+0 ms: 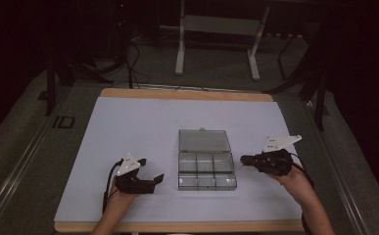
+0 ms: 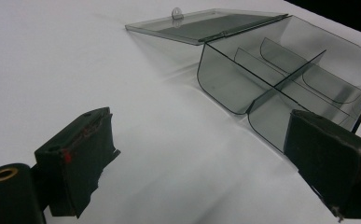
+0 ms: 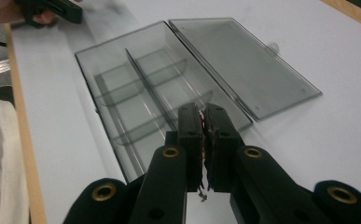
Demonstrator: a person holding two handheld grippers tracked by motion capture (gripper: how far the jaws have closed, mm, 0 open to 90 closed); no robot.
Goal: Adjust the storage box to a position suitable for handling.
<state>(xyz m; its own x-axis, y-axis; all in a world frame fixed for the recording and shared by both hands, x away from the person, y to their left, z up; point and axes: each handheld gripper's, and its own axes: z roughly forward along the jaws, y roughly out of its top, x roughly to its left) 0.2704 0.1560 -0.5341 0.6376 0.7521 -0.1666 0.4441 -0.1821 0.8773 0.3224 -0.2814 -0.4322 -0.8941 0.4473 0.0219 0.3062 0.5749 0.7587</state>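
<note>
At the near edge of the white table (image 1: 128, 117), we hold a gripper in each hand. Our left gripper (image 1: 153, 180) points toward the clear plastic organizer box (image 1: 206, 171), its jaws spread wide apart with nothing between them; in the left gripper view the box (image 2: 281, 79) lies just beyond the pads (image 2: 78, 158). Our right gripper (image 1: 242, 159) sits just beside the box's right wall, its jaws pressed together on nothing, seen closed in the right gripper view (image 3: 203, 140). Between the two grippers, near the table's middle, the box rests open, its six compartments holding nothing we can make out. Farther back, its hinged lid (image 1: 203, 140) lies flat on the table. We can read no label on the box. Beyond the table stands a white frame (image 1: 216, 29).
</note>
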